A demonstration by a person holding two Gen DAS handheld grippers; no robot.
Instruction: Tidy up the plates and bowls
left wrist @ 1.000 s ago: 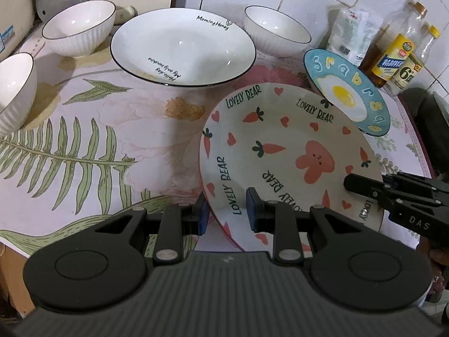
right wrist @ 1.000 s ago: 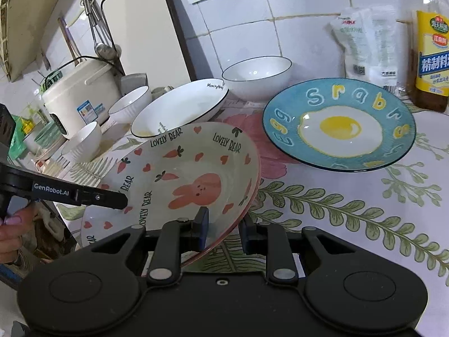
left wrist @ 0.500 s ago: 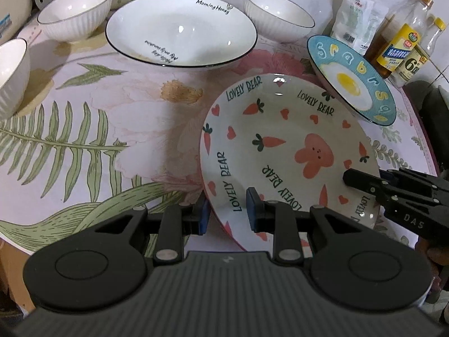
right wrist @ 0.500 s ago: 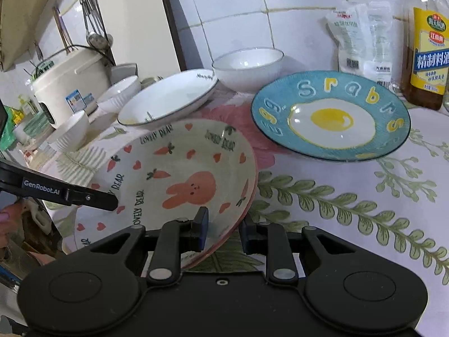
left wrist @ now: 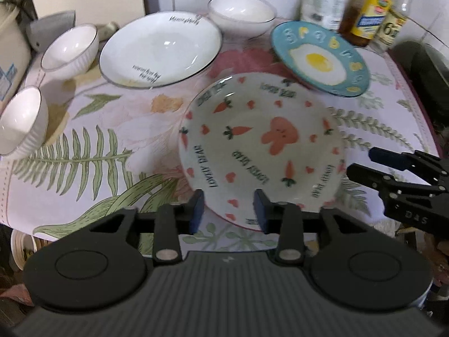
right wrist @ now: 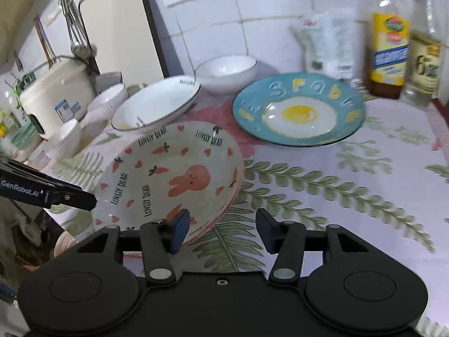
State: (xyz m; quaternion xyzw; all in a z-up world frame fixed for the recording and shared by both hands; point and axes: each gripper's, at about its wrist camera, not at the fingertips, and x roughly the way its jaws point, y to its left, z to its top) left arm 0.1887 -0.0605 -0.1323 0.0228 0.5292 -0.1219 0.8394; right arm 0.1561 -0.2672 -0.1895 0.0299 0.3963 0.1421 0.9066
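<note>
The rabbit-and-carrot plate [left wrist: 261,140] lies flat on the floral tablecloth, also seen in the right wrist view [right wrist: 168,179]. My left gripper [left wrist: 228,207] is open, its jaws either side of the plate's near rim and apart from it. My right gripper [right wrist: 221,229] is open at the plate's right near edge, not holding it. Behind lie the blue egg plate [left wrist: 320,59], a large white plate [left wrist: 160,50] and white bowls [left wrist: 241,14] [left wrist: 70,47] [left wrist: 22,123].
Oil and sauce bottles [right wrist: 388,42] and a white packet [right wrist: 325,42] stand against the tiled wall at back right. A rice cooker [right wrist: 56,95] stands at the back left. The table's front edge runs just below both grippers.
Both grippers have opened and let go of the rabbit plate, which now rests flat on the cloth. Both have pulled back slightly.
</note>
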